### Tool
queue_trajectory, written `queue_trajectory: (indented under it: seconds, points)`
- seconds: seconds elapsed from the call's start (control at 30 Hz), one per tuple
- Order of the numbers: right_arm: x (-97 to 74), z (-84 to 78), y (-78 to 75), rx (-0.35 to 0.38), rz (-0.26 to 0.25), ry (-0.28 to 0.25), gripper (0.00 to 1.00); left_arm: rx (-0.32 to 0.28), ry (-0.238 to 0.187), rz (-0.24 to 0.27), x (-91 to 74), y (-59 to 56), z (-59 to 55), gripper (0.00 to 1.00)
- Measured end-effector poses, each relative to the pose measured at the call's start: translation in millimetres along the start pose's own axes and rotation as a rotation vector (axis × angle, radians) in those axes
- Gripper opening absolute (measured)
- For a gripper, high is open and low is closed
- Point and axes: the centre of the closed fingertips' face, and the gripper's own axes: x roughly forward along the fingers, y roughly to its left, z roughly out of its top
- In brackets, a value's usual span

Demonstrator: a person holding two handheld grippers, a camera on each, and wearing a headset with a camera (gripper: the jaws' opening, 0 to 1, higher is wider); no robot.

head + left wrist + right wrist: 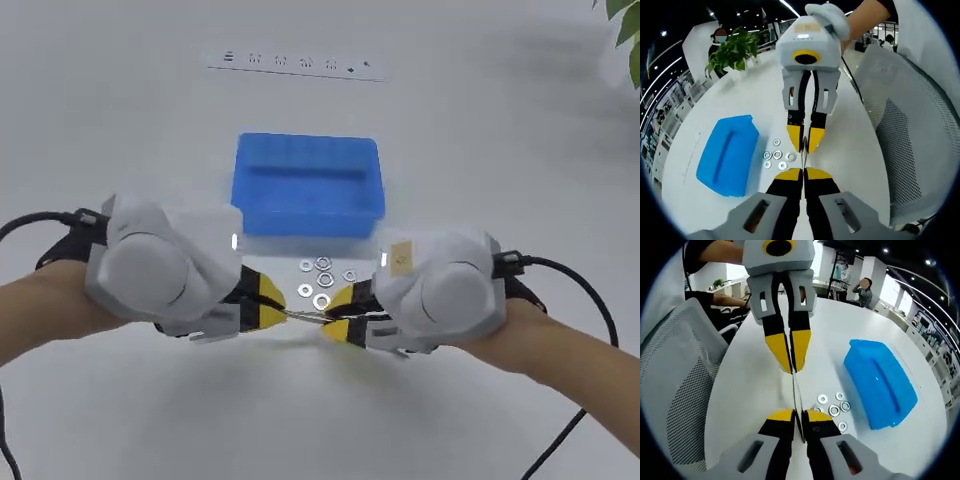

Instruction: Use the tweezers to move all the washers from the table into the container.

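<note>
A thin metal pair of tweezers (303, 316) spans the gap between my two grippers, just above the white table. My left gripper (272, 305) points right and my right gripper (335, 318) points left, tip to tip, and both are shut on the tweezers. In the left gripper view the tweezers (803, 155) run from my left gripper (803, 173) to the right gripper (804, 141). Several steel washers (322, 282) lie just beyond the tweezers. The blue container (300, 215) stands behind them. The right gripper view has the washers (832, 407) and container (880, 385) to the right.
A white power strip (295, 63) lies at the table's far side. Plant leaves (630, 40) hang at the top right corner. A grey mesh chair (905, 145) stands beside the table, and a potted plant (732, 50) sits at the table's end.
</note>
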Motion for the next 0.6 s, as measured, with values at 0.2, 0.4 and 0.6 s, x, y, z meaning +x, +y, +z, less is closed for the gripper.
queue_trajectory:
  seconds: [0.2,0.4,0.6]
  points:
    - [-7.1,10.5,3.5,-0.064,-0.042,-0.054,0.09,-0.004,-0.105,0.015,-8.6,-3.0,40.0,0.04]
    - [-14.3,5.0,0.0,-0.048,-0.048,-0.070,0.08,0.018,-0.164,0.007,1.0,-5.0,55.1,0.04]
    - [-17.0,2.5,-0.1,-0.044,-0.014,-0.098,0.08,0.035,-0.228,0.003,5.4,-6.7,61.7,0.04]
